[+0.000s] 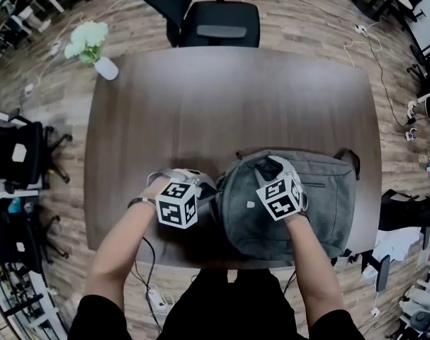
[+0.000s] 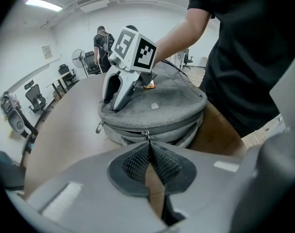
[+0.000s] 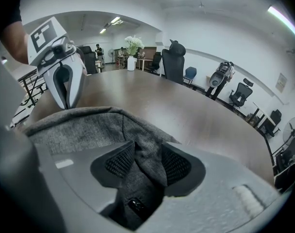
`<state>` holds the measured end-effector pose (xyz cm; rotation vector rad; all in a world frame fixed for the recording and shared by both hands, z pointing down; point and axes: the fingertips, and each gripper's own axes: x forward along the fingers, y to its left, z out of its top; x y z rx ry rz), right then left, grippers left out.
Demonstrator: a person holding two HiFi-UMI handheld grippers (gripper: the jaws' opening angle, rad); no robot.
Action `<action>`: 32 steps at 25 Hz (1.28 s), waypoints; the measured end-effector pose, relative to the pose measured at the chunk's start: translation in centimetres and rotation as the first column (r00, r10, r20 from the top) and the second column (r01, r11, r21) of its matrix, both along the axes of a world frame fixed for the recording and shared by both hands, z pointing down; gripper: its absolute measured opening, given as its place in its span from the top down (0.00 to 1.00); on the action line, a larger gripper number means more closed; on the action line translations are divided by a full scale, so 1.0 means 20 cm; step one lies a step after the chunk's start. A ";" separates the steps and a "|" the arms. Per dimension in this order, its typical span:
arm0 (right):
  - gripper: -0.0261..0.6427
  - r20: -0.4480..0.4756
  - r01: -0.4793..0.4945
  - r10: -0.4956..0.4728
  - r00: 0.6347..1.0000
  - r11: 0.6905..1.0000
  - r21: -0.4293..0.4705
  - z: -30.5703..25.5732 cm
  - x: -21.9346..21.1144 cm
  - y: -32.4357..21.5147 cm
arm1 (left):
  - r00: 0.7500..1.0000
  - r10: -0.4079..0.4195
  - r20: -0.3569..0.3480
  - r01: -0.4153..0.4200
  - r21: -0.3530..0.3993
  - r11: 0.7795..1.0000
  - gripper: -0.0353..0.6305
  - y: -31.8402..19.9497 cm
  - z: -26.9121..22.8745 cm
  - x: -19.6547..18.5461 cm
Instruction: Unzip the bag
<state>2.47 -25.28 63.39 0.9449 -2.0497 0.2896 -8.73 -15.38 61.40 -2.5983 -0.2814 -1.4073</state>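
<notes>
A grey fabric backpack [image 1: 292, 204] lies flat on the brown table [image 1: 200, 105], near its front edge. My left gripper [image 1: 215, 188] is at the bag's left side. In the left gripper view its jaws [image 2: 147, 142] are shut, pinching the small metal zipper pull [image 2: 147, 134] on the bag's side zipper. A second pull [image 2: 99, 126] hangs free further left along that zipper. My right gripper [image 1: 275, 167] rests on top of the bag, shut on a raised fold of grey fabric [image 3: 145, 149]. Each gripper shows in the other's view: the right gripper [image 2: 119, 93] and the left gripper [image 3: 65, 84].
A white vase of pale flowers [image 1: 94, 44] stands at the table's far left corner. A black office chair [image 1: 215, 13] sits behind the far edge. Cables and a power strip [image 1: 158, 299] lie on the floor by the person's legs. Other chairs and desks ring the room.
</notes>
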 end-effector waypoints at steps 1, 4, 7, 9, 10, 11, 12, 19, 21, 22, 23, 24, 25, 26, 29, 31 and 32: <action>0.71 0.001 -0.001 0.001 1.000 1.000 0.000 0.00 0.00 0.00 | 1.000 -0.001 0.001 0.001 -0.004 1.000 0.91 0.02 0.01 0.00; 0.71 0.002 -0.009 0.009 1.000 1.000 0.001 0.01 0.00 0.00 | 1.000 -0.009 -0.003 0.009 -0.025 1.000 0.91 0.12 0.02 0.00; 0.71 0.003 -0.014 0.014 1.000 1.000 0.005 0.01 0.00 -0.01 | 0.999 -0.047 -0.028 0.045 -0.057 0.997 0.91 0.20 0.01 -0.01; 0.71 0.001 -0.014 0.014 1.000 1.000 0.013 0.01 0.00 -0.02 | 0.998 -0.055 -0.033 0.053 -0.070 0.996 0.91 0.26 0.01 -0.01; 0.71 -0.001 -0.013 0.013 1.000 1.000 0.018 0.01 0.00 -0.02 | 0.998 -0.057 -0.036 0.054 -0.073 0.996 0.91 0.29 0.01 -0.01; 0.71 -0.004 -0.014 0.014 1.000 1.000 0.022 0.01 0.01 -0.02 | 0.997 -0.060 -0.039 0.057 -0.073 0.996 0.91 0.32 0.01 0.00; 0.71 -0.006 -0.017 0.017 1.000 1.000 0.026 0.00 0.01 -0.01 | 0.997 -0.063 -0.042 0.060 -0.073 0.996 0.91 0.34 0.00 0.00; 0.71 0.001 -0.032 0.032 0.999 0.999 0.041 0.01 0.00 -0.03 | 0.993 -0.105 -0.059 0.102 -0.049 0.994 0.91 0.42 -0.01 -0.01; 0.71 -0.002 -0.037 0.037 0.999 0.998 0.044 0.01 0.00 -0.04 | 0.992 -0.114 -0.052 0.112 -0.038 0.993 0.91 0.44 -0.02 -0.01; 0.71 -0.004 -0.041 0.042 0.999 0.998 0.046 0.01 0.00 -0.04 | 0.993 -0.111 -0.043 0.110 -0.034 0.993 0.91 0.46 -0.01 -0.01; 0.71 -0.005 -0.046 0.046 0.999 0.998 0.047 0.01 0.00 -0.04 | 0.993 -0.108 -0.036 0.107 -0.036 0.994 0.91 0.48 -0.01 0.00; 0.71 -0.007 -0.050 0.050 0.999 0.998 0.048 0.01 0.00 -0.05 | 0.993 -0.110 -0.033 0.109 -0.043 0.993 0.91 0.52 0.00 0.01; 0.71 -0.008 -0.053 0.054 0.999 0.997 0.049 0.01 0.00 -0.05 | 0.992 -0.120 -0.036 0.118 -0.057 0.991 0.91 0.55 0.00 0.02; 0.71 -0.008 -0.056 0.056 0.998 0.997 0.050 0.01 0.01 -0.04 | 0.990 -0.137 -0.044 0.134 -0.075 0.988 0.91 0.59 0.01 0.04; 0.71 -0.003 -0.059 0.059 0.998 0.997 0.050 0.02 0.02 -0.03 | 0.974 -0.215 -0.073 0.204 -0.130 0.970 0.91 0.69 0.03 0.10; 0.71 0.002 -0.056 0.056 0.998 0.997 0.052 0.01 0.01 -0.04 | 0.958 -0.272 -0.089 0.256 -0.153 0.954 0.91 0.72 0.03 0.11; 0.71 0.003 -0.055 0.055 0.998 0.997 0.054 0.01 0.01 -0.04 | 0.950 -0.296 -0.095 0.279 -0.160 0.947 0.91 0.73 0.02 0.11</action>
